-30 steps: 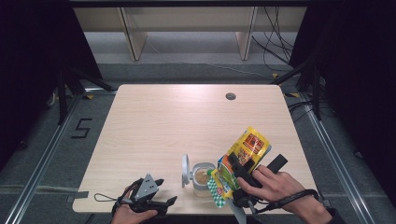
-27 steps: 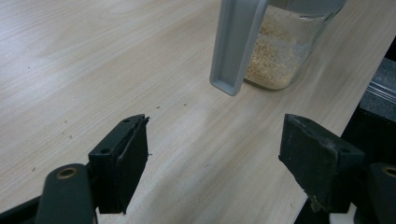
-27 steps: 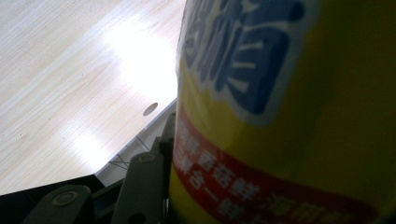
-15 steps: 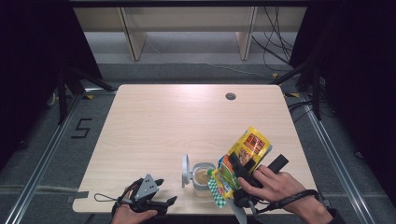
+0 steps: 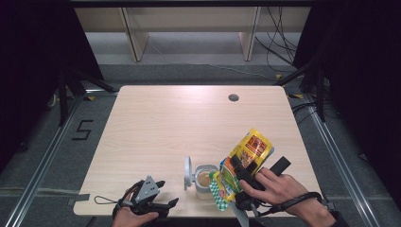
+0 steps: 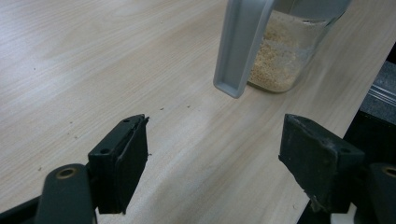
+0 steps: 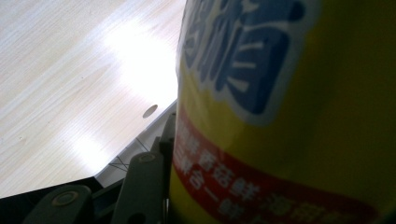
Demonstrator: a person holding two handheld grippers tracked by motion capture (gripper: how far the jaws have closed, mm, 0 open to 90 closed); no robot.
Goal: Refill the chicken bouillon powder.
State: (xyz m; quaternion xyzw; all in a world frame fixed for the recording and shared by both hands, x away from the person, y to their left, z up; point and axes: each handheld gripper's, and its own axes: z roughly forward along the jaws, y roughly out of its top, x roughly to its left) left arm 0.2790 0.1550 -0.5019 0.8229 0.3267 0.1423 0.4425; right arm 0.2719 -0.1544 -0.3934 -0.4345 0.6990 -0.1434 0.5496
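A yellow food bag with red and blue print hangs tilted over a glass jar near the table's front edge, its mouth down toward the jar. My right gripper is shut on the bag, which presses against the jaw in the right gripper view, the yellow bag close up. The jar holds tan grains, and its grey lid stands flipped open at its left, the lid hanging in front of the glass. My left gripper rests open at the front left, jaws wide apart and pointing at the jar.
A light wooden table has a round cable hole at the back right. The table's front edge runs just below both hands. Dark floor, cables and shelf legs lie beyond the far edge.
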